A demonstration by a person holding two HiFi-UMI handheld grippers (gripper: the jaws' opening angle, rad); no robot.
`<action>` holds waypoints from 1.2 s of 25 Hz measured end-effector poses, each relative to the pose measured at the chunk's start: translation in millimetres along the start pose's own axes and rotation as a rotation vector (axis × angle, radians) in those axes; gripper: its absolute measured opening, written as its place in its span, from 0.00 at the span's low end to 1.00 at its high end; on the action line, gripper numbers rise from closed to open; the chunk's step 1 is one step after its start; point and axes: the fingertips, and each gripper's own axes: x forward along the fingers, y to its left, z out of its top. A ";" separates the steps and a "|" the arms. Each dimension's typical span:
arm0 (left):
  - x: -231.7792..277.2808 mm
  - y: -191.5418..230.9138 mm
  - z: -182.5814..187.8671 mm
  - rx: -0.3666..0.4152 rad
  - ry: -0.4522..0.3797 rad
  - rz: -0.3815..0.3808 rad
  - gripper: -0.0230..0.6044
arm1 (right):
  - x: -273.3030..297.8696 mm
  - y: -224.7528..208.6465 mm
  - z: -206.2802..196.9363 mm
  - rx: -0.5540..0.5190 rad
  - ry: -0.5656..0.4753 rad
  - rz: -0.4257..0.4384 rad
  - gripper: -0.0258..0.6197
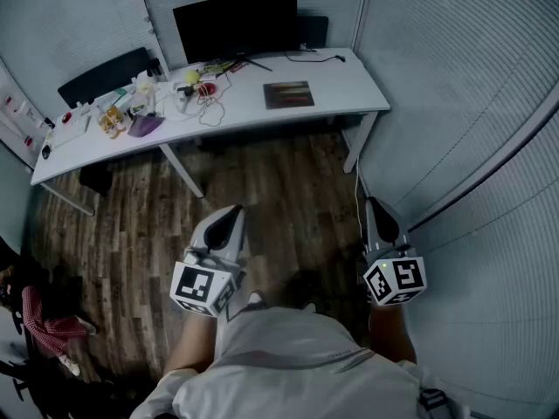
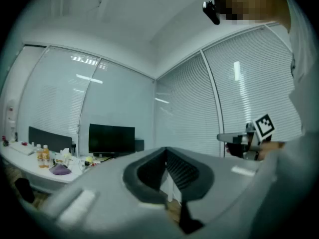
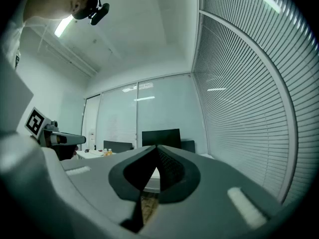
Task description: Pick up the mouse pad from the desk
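The mouse pad (image 1: pixel 288 94) is a dark rectangle with a streaked pattern, lying flat on the right part of the white desk (image 1: pixel 349 81), in front of the black monitor (image 1: pixel 236 24). I stand well back from the desk on the wooden floor. My left gripper (image 1: pixel 231 210) and right gripper (image 1: pixel 374 204) are held level at waist height, pointing toward the desk, far from the pad. Both are shut with nothing between the jaws, as the left gripper view (image 2: pixel 166 151) and right gripper view (image 3: pixel 157 148) also show.
Bottles, cables and small clutter (image 1: pixel 140 103) cover the desk's left half. A black chair (image 1: pixel 105 77) stands behind it. Blind-covered glass walls (image 1: pixel 472 85) close the right side. A desk leg (image 1: pixel 183 171) and wooden floor (image 1: pixel 279 190) lie between me and the pad.
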 end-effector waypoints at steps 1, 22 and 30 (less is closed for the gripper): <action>1.5 -0.9 0.2 0.001 -0.001 -0.001 0.04 | 0.7 -0.8 -0.4 0.000 0.002 0.002 0.05; 41.5 -25.3 -12.9 0.004 0.024 -0.022 0.04 | 8.8 -30.5 -12.6 0.080 0.012 0.082 0.05; 60.0 -47.6 -28.6 -0.027 0.066 0.004 0.04 | 4.6 -60.0 -35.7 0.099 0.095 0.138 0.05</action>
